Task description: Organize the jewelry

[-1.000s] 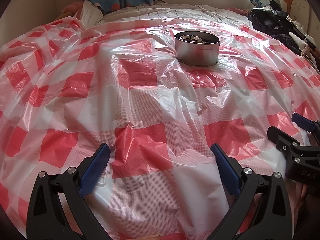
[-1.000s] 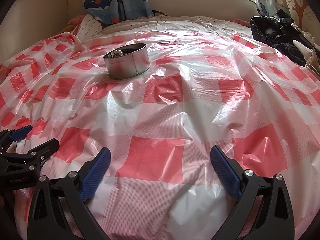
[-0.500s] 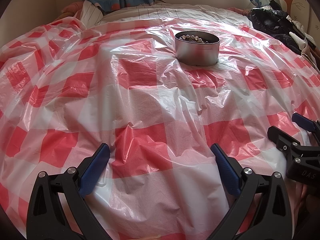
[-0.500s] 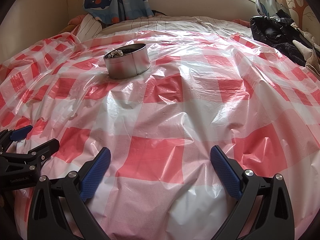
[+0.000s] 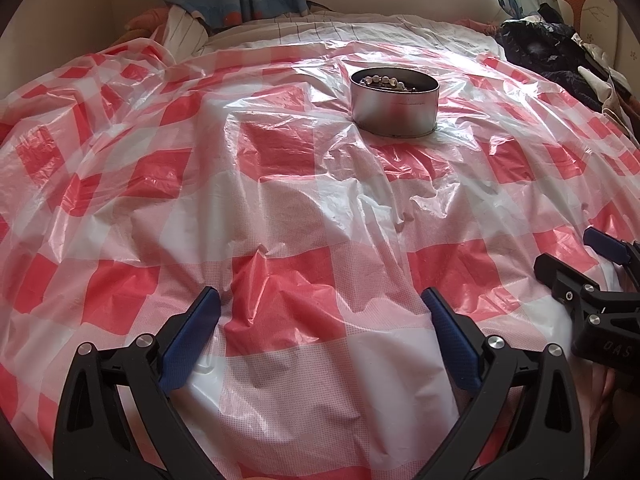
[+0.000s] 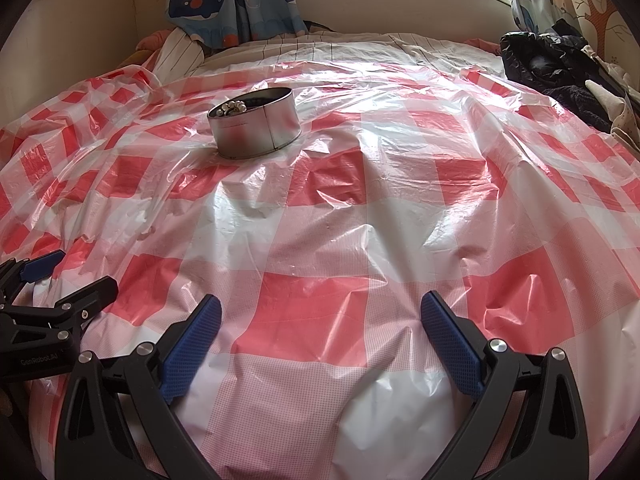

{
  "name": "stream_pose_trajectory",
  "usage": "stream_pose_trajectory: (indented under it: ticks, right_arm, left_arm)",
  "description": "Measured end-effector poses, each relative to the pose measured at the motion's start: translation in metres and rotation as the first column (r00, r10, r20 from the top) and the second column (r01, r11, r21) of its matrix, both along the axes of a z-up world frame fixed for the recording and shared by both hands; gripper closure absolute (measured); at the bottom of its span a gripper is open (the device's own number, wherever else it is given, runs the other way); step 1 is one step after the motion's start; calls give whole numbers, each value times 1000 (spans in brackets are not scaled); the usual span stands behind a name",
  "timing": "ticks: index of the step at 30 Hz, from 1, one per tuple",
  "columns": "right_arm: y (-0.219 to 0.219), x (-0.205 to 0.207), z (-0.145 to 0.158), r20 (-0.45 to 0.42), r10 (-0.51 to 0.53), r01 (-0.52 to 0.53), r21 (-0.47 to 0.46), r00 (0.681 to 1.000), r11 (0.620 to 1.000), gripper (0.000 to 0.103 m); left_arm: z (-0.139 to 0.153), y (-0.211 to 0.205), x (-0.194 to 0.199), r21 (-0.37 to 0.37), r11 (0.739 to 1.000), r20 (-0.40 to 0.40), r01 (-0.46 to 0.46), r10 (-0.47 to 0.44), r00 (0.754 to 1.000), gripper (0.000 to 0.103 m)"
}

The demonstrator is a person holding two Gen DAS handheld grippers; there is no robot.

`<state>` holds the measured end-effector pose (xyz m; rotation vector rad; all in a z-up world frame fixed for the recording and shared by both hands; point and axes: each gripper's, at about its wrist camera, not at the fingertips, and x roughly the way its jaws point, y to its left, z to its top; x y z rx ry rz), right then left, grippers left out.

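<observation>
Left wrist view, from its left edge: the left gripper (image 5: 320,300) hovers low over the crinkled red-and-white checked plastic sheet (image 5: 280,200), jaws wide apart and holding nothing. Farther off, right of centre, a round silver metal tin (image 5: 395,106) stands upright on the sheet with a string of pale metallic beads (image 5: 386,81) inside. At the right edge sits the right gripper (image 5: 568,248), its own view showing blue-padded fingers (image 6: 450,344) spread apart, empty.

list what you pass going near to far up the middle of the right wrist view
right gripper → red and white checked plastic sheet → round metal tin holding beaded jewelry → striped bedding → whale curtain
</observation>
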<state>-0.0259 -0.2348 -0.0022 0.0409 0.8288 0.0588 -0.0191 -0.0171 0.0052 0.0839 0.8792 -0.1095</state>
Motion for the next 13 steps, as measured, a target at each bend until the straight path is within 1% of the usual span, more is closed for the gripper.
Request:
stream_pose_trajectory:
  ticks: [7, 13]
  right_arm:
    - [0, 0, 0, 0, 0, 0, -1, 1000, 1000, 7]
    - [0, 0, 0, -1, 0, 0, -1, 1000, 1000, 7]
  left_arm:
    - [-1, 1, 1, -14, 1000, -20, -11, 11, 1000, 7]
    - [0, 0, 2, -5, 1000, -26, -14, 14, 1000, 7]
